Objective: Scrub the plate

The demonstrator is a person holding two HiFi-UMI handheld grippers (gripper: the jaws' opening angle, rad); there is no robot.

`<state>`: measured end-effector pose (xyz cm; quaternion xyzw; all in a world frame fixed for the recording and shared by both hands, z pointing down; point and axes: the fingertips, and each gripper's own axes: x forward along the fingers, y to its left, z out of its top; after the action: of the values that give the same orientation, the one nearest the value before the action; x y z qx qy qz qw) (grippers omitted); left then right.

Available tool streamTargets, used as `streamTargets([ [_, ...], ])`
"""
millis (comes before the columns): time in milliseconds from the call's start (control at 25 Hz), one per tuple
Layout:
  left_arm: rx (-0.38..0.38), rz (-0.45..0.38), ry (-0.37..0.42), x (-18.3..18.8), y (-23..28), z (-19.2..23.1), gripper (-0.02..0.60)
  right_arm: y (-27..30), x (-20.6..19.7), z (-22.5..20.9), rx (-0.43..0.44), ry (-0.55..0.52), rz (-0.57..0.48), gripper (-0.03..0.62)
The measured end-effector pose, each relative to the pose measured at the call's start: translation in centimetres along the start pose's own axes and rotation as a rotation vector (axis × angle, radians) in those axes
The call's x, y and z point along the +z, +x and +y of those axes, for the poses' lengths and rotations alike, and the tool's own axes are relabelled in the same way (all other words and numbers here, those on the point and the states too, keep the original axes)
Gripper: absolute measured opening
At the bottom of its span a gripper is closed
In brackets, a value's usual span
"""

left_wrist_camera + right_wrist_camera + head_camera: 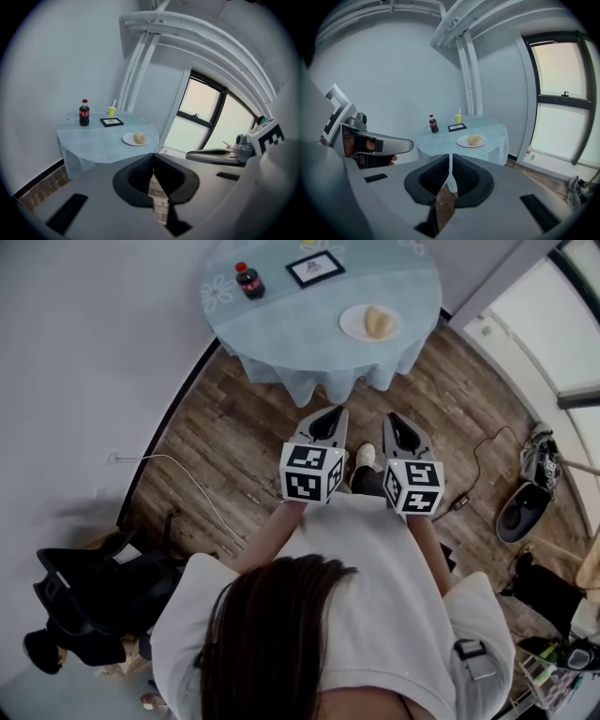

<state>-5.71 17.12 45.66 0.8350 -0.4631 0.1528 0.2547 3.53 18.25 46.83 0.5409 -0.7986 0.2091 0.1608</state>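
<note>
Standing well short of tabletop point(281, 329), person holds left gripper point(329, 412), right gripper point(393, 417) side by side, both closed, empty; plate point(351, 326) on tabletop.

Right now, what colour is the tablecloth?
Pale blue with white flower prints; the tablecloth shows best in the head view.

Open wood-plank floor point(234, 418) fills mid frame up to the round table in a pale blue cloth point(281, 334). On it, the white round plate point(349, 326) sits nearest, unblocked; the red-capped dark cola bottle point(249, 281) and black-framed card point(315, 268) stand behind, toward the top edge.
</note>
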Motion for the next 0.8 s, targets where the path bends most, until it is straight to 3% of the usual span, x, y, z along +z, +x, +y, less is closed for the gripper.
streamTargets([
  [800, 0.093, -0.029, -0.023, 4.5, 6.9, -1.8, 0.011, 4.3, 4.3, -7.4, 0.102, -0.031, 0.008, 0.038],
])
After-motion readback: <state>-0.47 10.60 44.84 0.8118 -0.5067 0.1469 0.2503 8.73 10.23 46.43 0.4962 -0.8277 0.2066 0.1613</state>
